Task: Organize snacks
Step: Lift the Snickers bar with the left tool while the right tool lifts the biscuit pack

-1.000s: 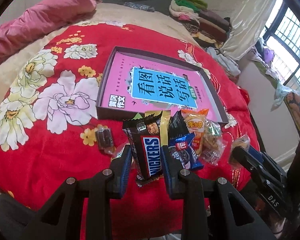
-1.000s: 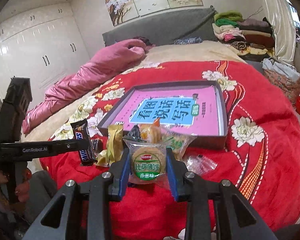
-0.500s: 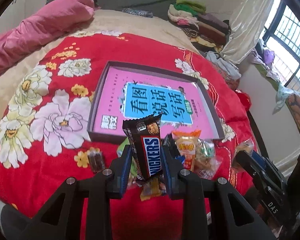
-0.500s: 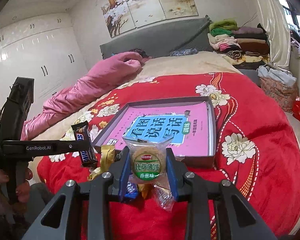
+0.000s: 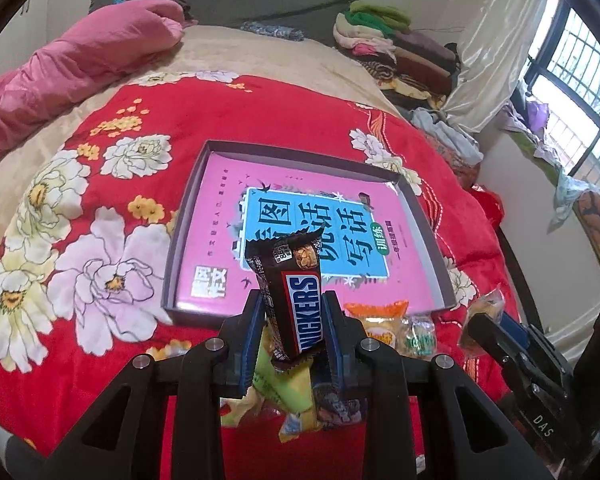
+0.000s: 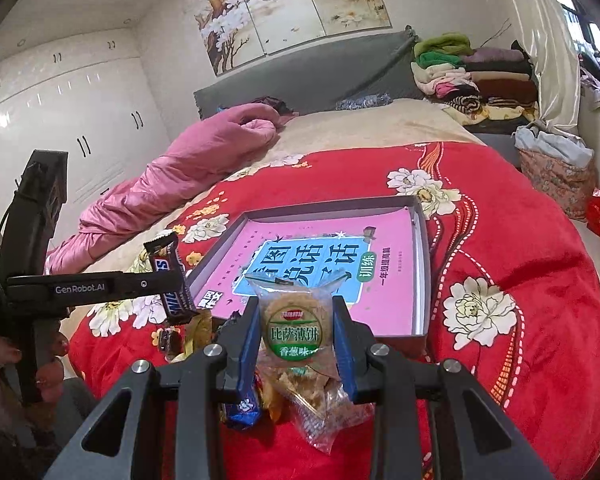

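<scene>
Snacks are split between the two grippers and a heap on the red floral blanket. Compared with a second ago, both grippers have lifted off the heap and carried their packets toward the shallow box, whose pink book now fills more of each view; the loose snack pile has dropped below and behind the fingers.

The left gripper points steeply down at the near edge of the box, its blue pads pinching a Snickers bar upright by its lower half, the top of the wrapper standing over the book. In the right wrist view it shows from the side, held by a hand low at the left.

The right gripper tilts more gently, its pads squeezing a clear-wrapped round biscuit packet with a green label, raised in front of the box's near wall. Other packets lie on the blanket just under its fingers.
</scene>
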The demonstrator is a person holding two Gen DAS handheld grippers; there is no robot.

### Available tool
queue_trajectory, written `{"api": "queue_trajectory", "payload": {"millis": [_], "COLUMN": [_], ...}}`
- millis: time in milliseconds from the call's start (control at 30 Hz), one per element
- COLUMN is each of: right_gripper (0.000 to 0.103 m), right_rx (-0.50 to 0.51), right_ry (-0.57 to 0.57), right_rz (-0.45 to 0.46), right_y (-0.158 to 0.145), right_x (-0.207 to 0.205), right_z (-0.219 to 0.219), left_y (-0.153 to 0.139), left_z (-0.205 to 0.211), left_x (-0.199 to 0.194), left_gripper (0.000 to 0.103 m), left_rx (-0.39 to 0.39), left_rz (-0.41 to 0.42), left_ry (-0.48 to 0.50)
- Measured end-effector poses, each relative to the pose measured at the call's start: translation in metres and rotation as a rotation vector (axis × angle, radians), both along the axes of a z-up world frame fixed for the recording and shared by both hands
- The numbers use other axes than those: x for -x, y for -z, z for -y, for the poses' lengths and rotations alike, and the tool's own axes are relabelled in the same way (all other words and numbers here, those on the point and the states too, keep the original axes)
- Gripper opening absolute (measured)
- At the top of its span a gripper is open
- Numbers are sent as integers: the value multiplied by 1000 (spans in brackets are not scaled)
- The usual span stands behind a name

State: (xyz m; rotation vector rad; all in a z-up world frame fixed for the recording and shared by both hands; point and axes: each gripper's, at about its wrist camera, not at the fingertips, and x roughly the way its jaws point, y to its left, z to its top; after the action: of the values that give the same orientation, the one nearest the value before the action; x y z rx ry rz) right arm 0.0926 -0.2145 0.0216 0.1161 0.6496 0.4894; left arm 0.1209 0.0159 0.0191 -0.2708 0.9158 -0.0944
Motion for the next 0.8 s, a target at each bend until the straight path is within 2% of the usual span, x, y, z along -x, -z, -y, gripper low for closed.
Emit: {"api": "queue_trajectory", "payload": {"millis": [300,500,800], "right_gripper": [34,34,34], "right_rx": [-34,-51,-47], "right_ry": [8,36,69], "right_rz": [2,4,-33], "right_y": [0,-2,9], "right_x": [-22,-37,-68], "right_z": [5,15,23], "left_y": [-2,-3,22], "left_z": [2,-1,-15], "left_x": [-20,-35,-60], "left_gripper": [30,30,30], "left_rx": [-11,-51,-48], "left_rz": [13,24,-30], "left_ry": [-11,-16,-40]}}
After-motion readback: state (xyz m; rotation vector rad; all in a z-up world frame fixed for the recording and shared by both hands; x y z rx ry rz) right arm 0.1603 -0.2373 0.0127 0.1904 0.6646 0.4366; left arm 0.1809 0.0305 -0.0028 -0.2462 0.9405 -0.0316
